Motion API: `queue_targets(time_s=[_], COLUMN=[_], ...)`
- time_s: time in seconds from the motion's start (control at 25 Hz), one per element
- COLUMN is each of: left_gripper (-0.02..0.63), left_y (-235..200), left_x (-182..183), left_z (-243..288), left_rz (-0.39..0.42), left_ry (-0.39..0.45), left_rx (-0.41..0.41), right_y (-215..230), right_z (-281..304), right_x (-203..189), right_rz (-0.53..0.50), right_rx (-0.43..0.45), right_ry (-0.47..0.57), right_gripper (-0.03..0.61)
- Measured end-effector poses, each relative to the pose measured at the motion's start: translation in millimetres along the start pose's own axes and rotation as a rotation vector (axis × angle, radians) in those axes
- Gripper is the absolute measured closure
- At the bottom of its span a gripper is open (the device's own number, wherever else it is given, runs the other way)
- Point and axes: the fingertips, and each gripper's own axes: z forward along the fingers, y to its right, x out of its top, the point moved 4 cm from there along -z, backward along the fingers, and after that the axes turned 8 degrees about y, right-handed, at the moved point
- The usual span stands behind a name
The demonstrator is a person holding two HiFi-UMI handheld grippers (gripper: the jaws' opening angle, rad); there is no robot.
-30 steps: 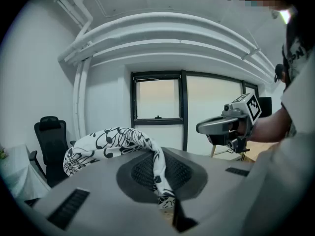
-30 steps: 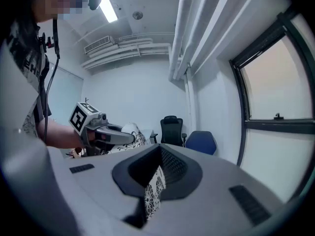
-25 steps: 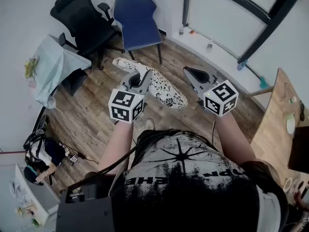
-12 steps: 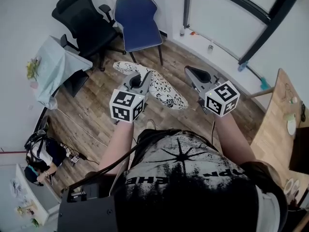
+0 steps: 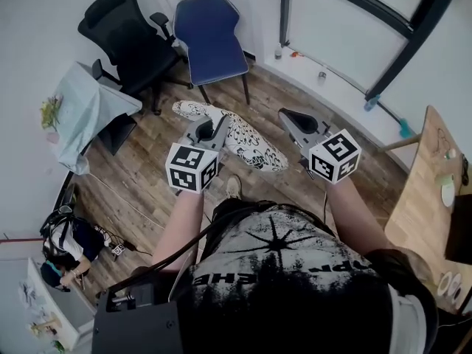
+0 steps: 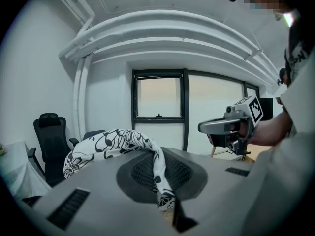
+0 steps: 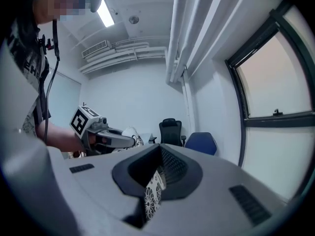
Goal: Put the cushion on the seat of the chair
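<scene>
The cushion, white with a black pattern, hangs in the air in front of the person, between both grippers. My left gripper is shut on a fold of its cloth, and the rest of the cushion bulges to the left of the jaws. On the cushion's right side, my right gripper is shut on a corner of the same cloth. The blue chair stands ahead by the wall with its seat bare. It also shows in the right gripper view as the blue chair.
A black office chair stands left of the blue one. At the left is a small table under a pale cloth. A wooden table stands at the right, bags lie on the floor at lower left, and a window lines the far wall.
</scene>
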Motion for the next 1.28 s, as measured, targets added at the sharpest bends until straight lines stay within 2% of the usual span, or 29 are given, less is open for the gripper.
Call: queue_targets(time_s=[0.32,0.76,1.28], left_gripper=[0.592,0.592,0.592], left_y=[-52.7,-144.3,-247.6], left_x=[-6.1,-9.3,-18.1], left_z=[31.5,73.7,94.2], left_rz=[-0.024,-0.029,-0.041], left_ry=[-0.006,-0.032,-0.026], left_rx=[-0.047,-0.13,-0.178], right_y=[18.1,41.4,47.6], right_z=[47.6,141.5,242.1], right_x=[-0.1,-11.2,-24.8], right_rz=[-0.031,-0.014,-0.02], right_rx=[-0.039,-0.106,-0.156], right_ry=[-0.014,-0.029,-0.04], right_gripper=[0.56,0.56,0.56])
